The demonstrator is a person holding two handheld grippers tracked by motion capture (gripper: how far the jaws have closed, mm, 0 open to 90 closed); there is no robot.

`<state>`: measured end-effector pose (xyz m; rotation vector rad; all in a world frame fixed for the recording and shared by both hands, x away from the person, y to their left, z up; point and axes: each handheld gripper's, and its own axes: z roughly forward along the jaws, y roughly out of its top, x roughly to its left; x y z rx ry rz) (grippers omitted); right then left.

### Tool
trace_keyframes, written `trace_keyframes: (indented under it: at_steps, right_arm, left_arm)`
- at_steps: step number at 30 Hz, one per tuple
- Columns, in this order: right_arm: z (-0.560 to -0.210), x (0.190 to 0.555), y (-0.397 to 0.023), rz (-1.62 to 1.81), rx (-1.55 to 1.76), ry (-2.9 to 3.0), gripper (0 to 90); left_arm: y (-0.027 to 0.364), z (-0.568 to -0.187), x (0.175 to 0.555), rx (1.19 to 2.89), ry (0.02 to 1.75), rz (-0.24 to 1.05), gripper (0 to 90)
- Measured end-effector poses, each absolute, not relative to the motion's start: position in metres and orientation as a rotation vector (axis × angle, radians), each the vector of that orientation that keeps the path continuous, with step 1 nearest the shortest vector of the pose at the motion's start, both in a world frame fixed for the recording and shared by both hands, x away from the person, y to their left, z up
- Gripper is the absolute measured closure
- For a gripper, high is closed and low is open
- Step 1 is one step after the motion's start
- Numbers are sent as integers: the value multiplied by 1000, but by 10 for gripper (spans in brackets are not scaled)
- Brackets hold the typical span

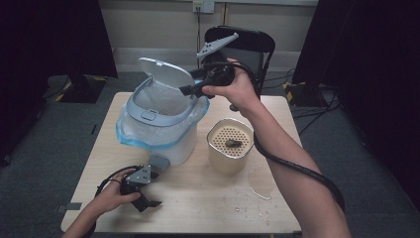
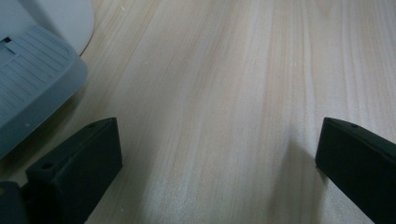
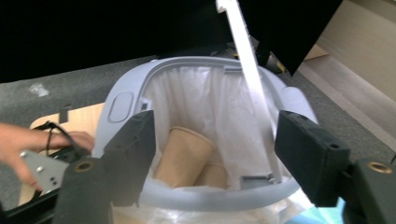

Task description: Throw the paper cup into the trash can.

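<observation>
a: item one, the right gripper (image 1: pixel 187 90)?

b: it hung at the bin's 3 o'clock rim, jaws parted partway with nothing between them, pointed into the opening. likely placed so to drop waste straight in.

a: item two, the bin (image 1: pixel 158 124)?

b: white, lined with a clear bag whose blue hem (image 1: pixel 130 140) spilled over the sides, probably to keep the liner from slipping. its lid (image 1: pixel 166 72) stood raised at 12 o'clock, leaving the mouth free. in the right gripper view, paper cups (image 3: pixel 183 156) lay tilted inside on the liner.

a: item three, the left gripper (image 1: pixel 148 202)?

b: rested on the table at 7 o'clock, jaws wide, holding nothing, beside the bin's grey pedal (image 2: pixel 32 88). seemingly parked while the other hand worked.

a: item four?

b: a cream canister (image 1: pixel 230 146) at the bin's 4 o'clock, perforated insert on top with a small dark scrap (image 1: pixel 233 144) on it.

a: surface and room?

b: pale wood table (image 1: pixel 198 198), a wet patch (image 1: pixel 260 183) at the canister's 5 o'clock. grey carpet, a black chair (image 1: pixel 257 44) at 12 o'clock, dark curtains either side.
</observation>
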<state>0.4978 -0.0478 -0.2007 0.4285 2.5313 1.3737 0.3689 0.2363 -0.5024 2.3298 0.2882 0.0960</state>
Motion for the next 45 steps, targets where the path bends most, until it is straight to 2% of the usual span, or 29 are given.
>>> trace_keyframes:
  at_steps: [7, 9, 12, 16, 17, 22, 26, 27, 30, 35, 37, 38, 39, 41, 45]
  right_arm:
    - [-205, 491, -49, 1431, 388, 2582, 267]
    - [-205, 491, -49, 1455, 371, 2609, 286]
    - [-203, 489, -47, 1484, 342, 2653, 380]
    - [-206, 485, -35, 1436, 283, 2726, 399]
    - [-212, 486, -27, 1445, 297, 2770, 444]
    - [-216, 489, -24, 1437, 332, 2732, 416]
    - [-209, 496, -44, 1403, 471, 2606, 376]
    - [-205, 501, -56, 1405, 565, 2538, 331]
    - [-199, 515, -72, 1377, 657, 2428, 292]
    - [-189, 535, -63, 1404, 697, 2323, 286]
    - [-183, 543, -51, 1491, 670, 2349, 340]
    - [-180, 544, -42, 1483, 655, 2364, 287]
    - [-178, 544, -30, 1424, 625, 2410, 277]
    - [-178, 540, -26, 1474, 593, 2459, 383]
    - [-185, 521, -21, 1513, 507, 2596, 379]
  left_arm:
    - [236, -502, 368, 2330, 297, 98, 0]
    - [236, -502, 368, 2328, 296, 97, 0]
    - [236, -502, 369, 2329, 292, 98, 0]
    - [236, -502, 368, 2328, 296, 97, 0]
    - [236, -503, 368, 2326, 300, 95, 0]
    - [236, -503, 367, 2321, 300, 98, 0]
    - [237, -503, 367, 2322, 296, 97, 0]
    - [237, -503, 367, 2323, 298, 97, 0]
    - [237, -503, 367, 2323, 299, 97, 0]
    - [236, -503, 367, 2321, 295, 94, 0]
    - [236, -503, 367, 2321, 295, 94, 0]
    - [237, -503, 367, 2322, 296, 94, 0]
    - [237, -503, 367, 2321, 294, 94, 0]
    - [237, -503, 367, 2321, 294, 93, 0]
    - [237, -503, 367, 2325, 293, 96, 0]
